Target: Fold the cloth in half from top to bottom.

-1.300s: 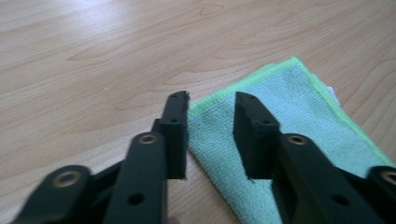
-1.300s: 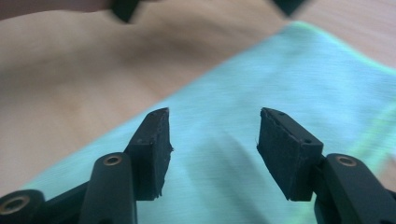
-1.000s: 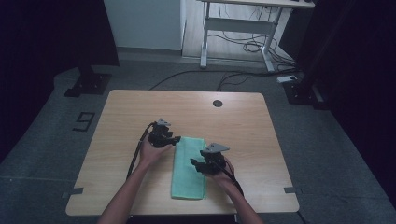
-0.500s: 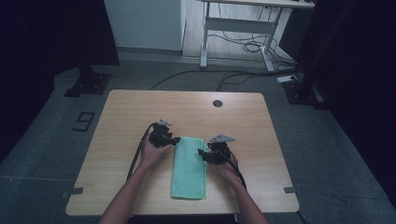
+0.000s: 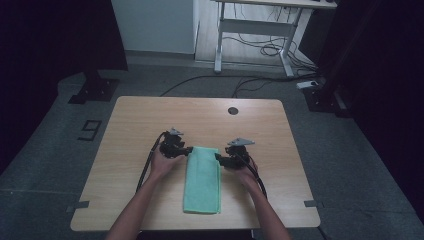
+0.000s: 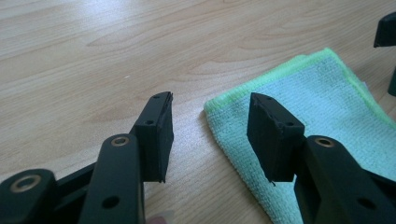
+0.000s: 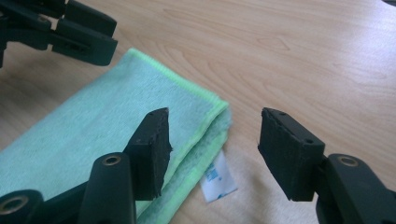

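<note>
Folded mint-green microfibre cloth (image 5: 202, 179) on the wooden bench (image 5: 135, 125): soft, light, limp; grip far corners. Left tongs (image 6: 210, 128) and right tongs (image 7: 212, 140) half open, empty.

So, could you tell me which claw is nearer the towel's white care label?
Right. The right claw straddles the far right corner beside the label; the left claw is at the opposite far corner.

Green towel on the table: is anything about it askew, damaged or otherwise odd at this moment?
Nothing serious. The green towel lies folded into a long strip, flat on the wooden table. Its white care label pokes out from under the far corner, and the folded layers there are slightly uneven. Both grippers, left and right, are open at its far corners.
</note>
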Demonstrator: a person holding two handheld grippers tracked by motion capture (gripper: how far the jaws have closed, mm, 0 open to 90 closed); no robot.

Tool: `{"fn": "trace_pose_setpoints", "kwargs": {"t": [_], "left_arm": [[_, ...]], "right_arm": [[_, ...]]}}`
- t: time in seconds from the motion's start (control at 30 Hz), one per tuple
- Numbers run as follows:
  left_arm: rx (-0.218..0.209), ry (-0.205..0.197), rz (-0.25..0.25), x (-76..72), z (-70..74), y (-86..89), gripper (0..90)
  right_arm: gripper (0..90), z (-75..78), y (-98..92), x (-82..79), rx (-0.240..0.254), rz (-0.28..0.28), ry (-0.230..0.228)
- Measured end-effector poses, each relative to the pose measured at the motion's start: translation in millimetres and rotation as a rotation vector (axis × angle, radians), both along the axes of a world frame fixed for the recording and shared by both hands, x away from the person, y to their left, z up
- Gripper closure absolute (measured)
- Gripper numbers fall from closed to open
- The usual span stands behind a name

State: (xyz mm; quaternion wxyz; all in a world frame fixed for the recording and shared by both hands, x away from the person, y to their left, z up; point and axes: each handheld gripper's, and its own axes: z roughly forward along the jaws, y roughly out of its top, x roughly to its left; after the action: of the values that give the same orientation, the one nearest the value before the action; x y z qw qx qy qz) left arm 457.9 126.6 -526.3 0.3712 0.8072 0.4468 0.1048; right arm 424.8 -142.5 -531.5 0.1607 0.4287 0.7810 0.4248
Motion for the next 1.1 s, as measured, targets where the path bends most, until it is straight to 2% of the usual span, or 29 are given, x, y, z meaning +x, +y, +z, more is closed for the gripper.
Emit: {"fn": "trace_pose_setpoints", "kwargs": {"t": [0.3, 0.4, 0.77, 0.87, 0.97, 1.1], "left_arm": [[-0.014, 0.023, 0.005, 4.2, -5.0, -2.0, 52.0], [-0.007, 0.032, -0.001, 5.7, -7.2, -4.1, 52.1], [-0.011, 0.048, 0.003, 7.0, -12.0, -9.1, 54.5], [0.0, 0.037, 0.003, 5.2, -12.4, -9.9, 57.4], [-0.002, 0.034, 0.0, 3.5, -13.0, -11.3, 61.5], [0.02, 0.025, -0.016, 0.9, -12.7, -15.4, 67.6]], "right_arm": [[45.3, -4.7, 13.0, 15.8, -0.008, -0.003, 0.02], [45.6, -8.6, 18.5, 20.4, -0.033, -0.002, 0.04], [48.6, -15.7, 20.9, 25.9, -0.059, -0.006, 0.06], [50.4, -16.8, 20.3, 25.5, -0.056, -0.011, 0.059], [53.0, -17.1, 20.7, 24.7, -0.076, -0.009, 0.045], [59.8, -17.3, 20.2, 24.6, -0.073, -0.001, 0.04]]}}
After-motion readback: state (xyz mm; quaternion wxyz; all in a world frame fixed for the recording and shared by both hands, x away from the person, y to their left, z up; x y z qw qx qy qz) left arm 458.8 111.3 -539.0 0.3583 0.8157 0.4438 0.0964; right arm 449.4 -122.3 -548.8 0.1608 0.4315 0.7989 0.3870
